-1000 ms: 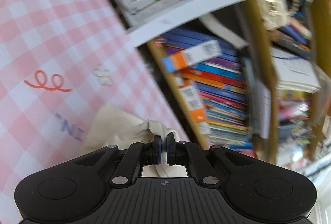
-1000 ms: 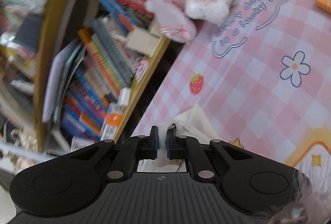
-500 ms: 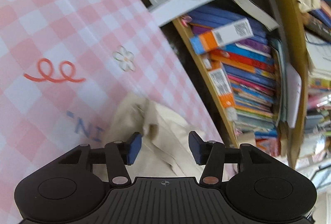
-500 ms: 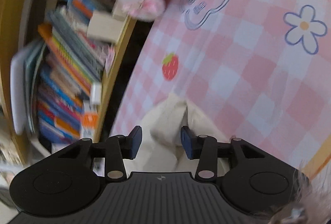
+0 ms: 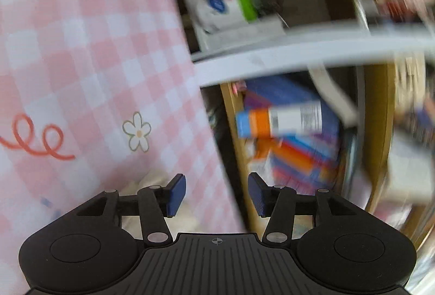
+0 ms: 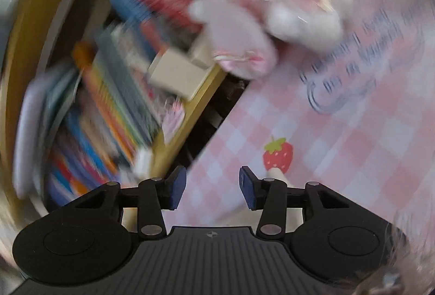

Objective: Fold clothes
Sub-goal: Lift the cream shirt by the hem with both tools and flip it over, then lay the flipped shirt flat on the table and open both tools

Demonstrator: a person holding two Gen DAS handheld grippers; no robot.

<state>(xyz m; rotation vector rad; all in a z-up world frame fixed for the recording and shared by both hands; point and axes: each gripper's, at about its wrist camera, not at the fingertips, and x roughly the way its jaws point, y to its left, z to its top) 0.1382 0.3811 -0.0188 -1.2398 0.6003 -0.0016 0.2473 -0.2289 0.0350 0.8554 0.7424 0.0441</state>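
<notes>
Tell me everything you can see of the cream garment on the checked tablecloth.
Little of the cream garment shows. In the left wrist view a pale, soft-looking bunched edge lies on the pink checked tablecloth, just behind the left gripper, mostly hidden by its body. In the right wrist view only a small cream tip pokes up beside the printed strawberry, next to the right gripper. Both grippers are open with nothing between their pads, so neither holds it. The blur hides its shape and fold.
</notes>
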